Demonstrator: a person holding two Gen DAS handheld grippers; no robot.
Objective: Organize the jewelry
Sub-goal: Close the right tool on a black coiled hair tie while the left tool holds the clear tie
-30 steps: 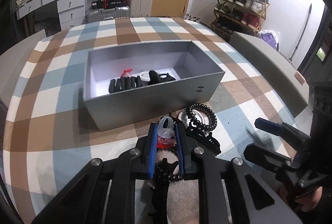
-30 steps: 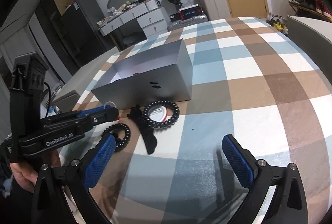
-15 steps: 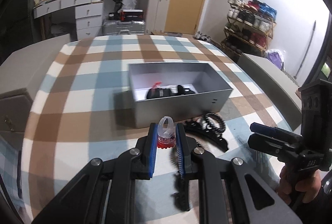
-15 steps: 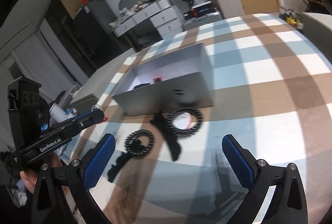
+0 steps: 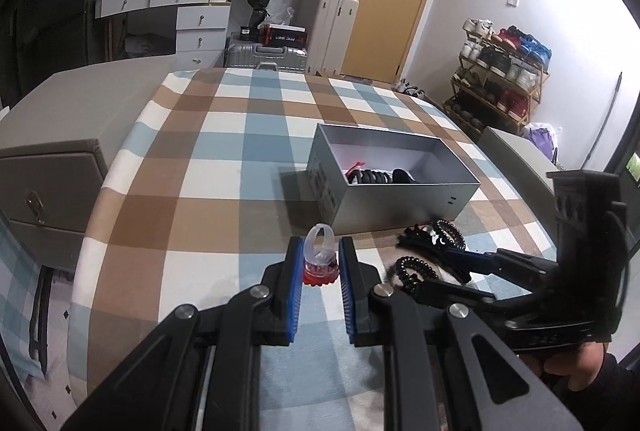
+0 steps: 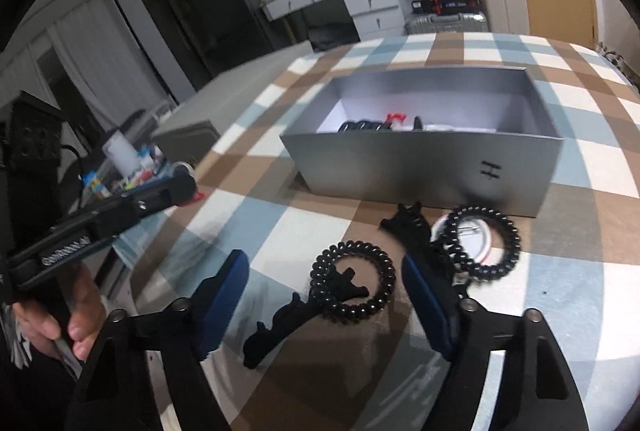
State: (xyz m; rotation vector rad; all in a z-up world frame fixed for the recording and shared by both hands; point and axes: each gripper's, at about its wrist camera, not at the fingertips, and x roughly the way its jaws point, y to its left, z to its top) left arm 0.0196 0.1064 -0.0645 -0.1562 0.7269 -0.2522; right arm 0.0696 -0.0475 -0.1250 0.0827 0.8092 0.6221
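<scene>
On the checked bench, grey box [image 5: 404, 205] at 1 o'clock already holding several black pieces; left gripper [image 5: 318, 263] jaws clenched on a clear-and-red ring [image 5: 319, 257]; right gripper [image 6: 326, 295] jaws spread over a spiral hair tie [image 6: 352, 285], with another [image 6: 482, 245] and hair claw [image 6: 416, 233] unboxed.

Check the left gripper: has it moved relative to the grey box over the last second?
Yes. The left gripper, still shut on the clear ring, has pulled back and to the left; the grey box now sits farther off, to its right.
</scene>
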